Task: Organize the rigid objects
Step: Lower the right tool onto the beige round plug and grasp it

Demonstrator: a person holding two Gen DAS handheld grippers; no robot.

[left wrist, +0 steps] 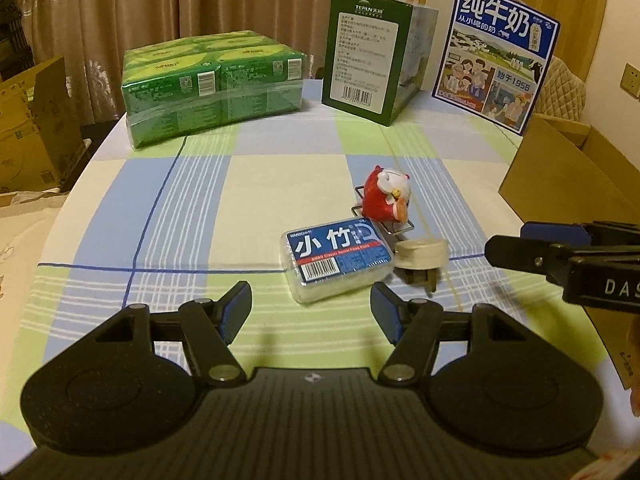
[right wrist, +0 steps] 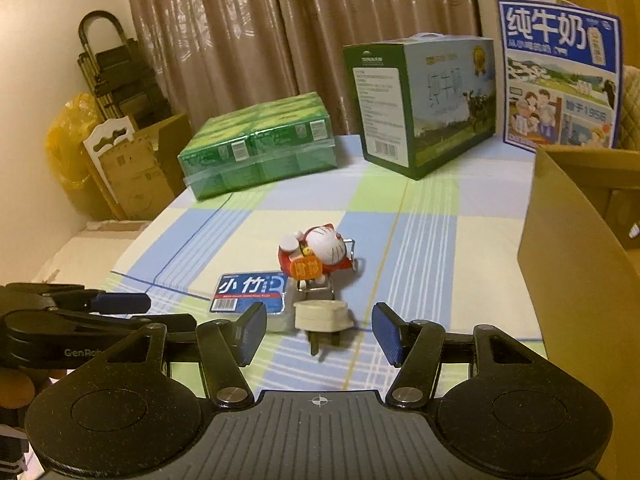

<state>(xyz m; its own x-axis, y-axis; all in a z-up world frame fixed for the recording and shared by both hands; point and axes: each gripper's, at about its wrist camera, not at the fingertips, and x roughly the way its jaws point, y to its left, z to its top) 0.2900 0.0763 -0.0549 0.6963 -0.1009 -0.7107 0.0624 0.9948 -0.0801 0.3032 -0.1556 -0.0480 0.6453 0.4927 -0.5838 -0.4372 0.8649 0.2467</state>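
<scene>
A clear floss-pick box with a blue label (left wrist: 336, 265) (right wrist: 251, 293) lies on the checked tablecloth. Beside it sits a cream plug adapter (left wrist: 420, 258) (right wrist: 322, 316) with its prongs toward me. Behind both, a red and white cat figurine (left wrist: 386, 196) (right wrist: 314, 254) rests on a small wire rack. My left gripper (left wrist: 312, 310) is open just short of the floss box, nothing between its fingers. My right gripper (right wrist: 320, 334) is open just short of the plug adapter, also empty. Each gripper shows at the edge of the other's view.
At the back of the table stand a wrapped green pack (left wrist: 212, 88) (right wrist: 260, 146), a green milk carton box (left wrist: 368, 52) (right wrist: 424, 108) and a blue milk box (left wrist: 500, 52) (right wrist: 560, 76). An open cardboard box (right wrist: 576, 264) (left wrist: 568, 176) stands at the right edge.
</scene>
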